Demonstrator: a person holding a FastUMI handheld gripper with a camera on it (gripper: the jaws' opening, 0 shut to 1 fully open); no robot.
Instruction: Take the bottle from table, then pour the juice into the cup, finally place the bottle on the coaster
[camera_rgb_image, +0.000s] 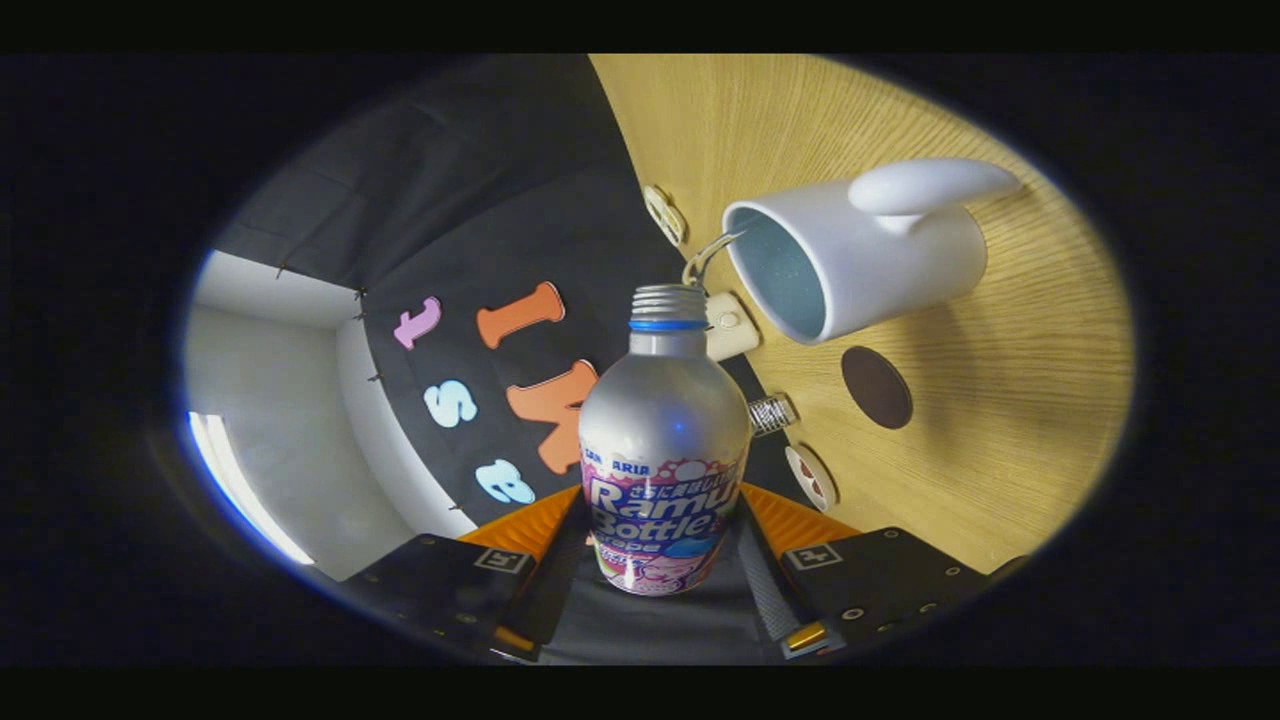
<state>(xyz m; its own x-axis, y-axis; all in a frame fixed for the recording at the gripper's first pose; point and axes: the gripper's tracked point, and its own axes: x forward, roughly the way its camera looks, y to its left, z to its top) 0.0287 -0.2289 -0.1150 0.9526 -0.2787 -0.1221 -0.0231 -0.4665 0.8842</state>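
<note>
My gripper (662, 545) is shut on a silver bottle (664, 420) with a colourful label, both fingers pressing its lower body. The bottle has a blue neck ring and an uncapped threaded mouth, which points toward the rim of a white cup (850, 250). The whole view is rolled, so the wooden table (1000, 400) stands steeply to the right. The cup's pale blue inside faces the bottle and its handle sticks out on the far side. A dark brown round coaster (876, 387) lies on the table just beside the cup, beyond the fingers.
Small items lie along the table's edge by the booth wall: a cream keyring tag (728, 325), a metal ring (703, 258), a silvery spool (770, 414), a white round piece (664, 214) and a round disc (811, 477).
</note>
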